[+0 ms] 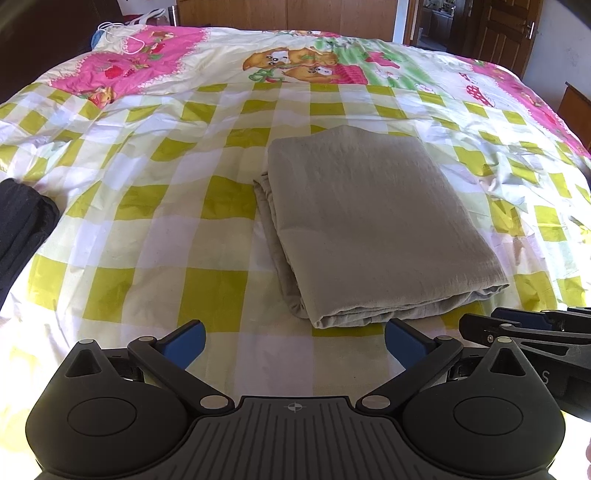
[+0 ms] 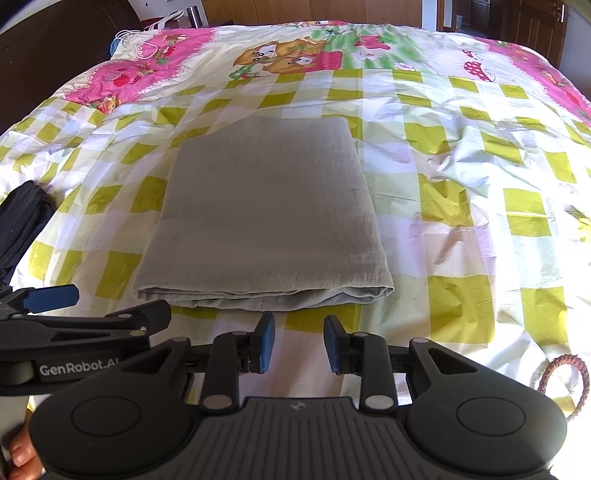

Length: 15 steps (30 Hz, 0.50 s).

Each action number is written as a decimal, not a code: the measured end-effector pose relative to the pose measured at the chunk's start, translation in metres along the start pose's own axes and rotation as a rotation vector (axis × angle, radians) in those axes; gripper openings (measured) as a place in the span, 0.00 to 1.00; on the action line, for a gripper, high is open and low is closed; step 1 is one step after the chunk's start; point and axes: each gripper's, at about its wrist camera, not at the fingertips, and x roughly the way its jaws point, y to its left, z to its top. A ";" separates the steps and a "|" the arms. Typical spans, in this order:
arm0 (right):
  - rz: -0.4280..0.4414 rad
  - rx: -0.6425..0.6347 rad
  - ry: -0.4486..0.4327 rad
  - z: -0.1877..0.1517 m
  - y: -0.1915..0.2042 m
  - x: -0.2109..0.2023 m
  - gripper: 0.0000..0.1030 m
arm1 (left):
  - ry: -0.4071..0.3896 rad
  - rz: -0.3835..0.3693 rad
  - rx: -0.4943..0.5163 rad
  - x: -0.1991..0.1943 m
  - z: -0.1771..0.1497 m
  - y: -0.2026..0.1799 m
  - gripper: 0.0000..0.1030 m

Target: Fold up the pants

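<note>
The grey pants point(image 1: 369, 229) lie folded into a flat, thick rectangle on the checked bed cover point(image 1: 147, 229), the stacked fold edges facing me. My left gripper point(image 1: 294, 332) hovers just short of the near edge, a little left of the bundle, jaws wide open and empty. In the right wrist view the same pants point(image 2: 266, 214) sit straight ahead. My right gripper point(image 2: 299, 332) stands open by a narrower gap just before the near edge, with nothing between its blue pads point(image 2: 267, 341). The two grippers are side by side, neither touching the cloth.
A black garment point(image 1: 22, 229) lies at the bed's left edge. A white cord point(image 1: 125, 40) rests at the far left corner. A braided cord point(image 2: 565, 373) lies near the right front. A wooden door point(image 1: 509, 33) stands beyond the bed.
</note>
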 end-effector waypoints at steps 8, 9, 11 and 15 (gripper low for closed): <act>0.003 0.019 0.001 -0.004 -0.001 -0.001 0.42 | 0.021 0.033 0.035 0.005 -0.004 -0.006 1.00; 0.006 0.020 0.001 -0.004 -0.002 -0.001 0.42 | 0.027 0.040 0.040 0.007 -0.004 -0.007 1.00; 0.012 0.017 0.007 -0.005 -0.001 0.000 0.42 | 0.038 0.037 0.035 0.010 -0.006 -0.006 1.00; 0.009 0.017 0.017 -0.007 -0.001 0.003 0.42 | 0.036 0.032 0.021 0.010 -0.006 -0.004 1.00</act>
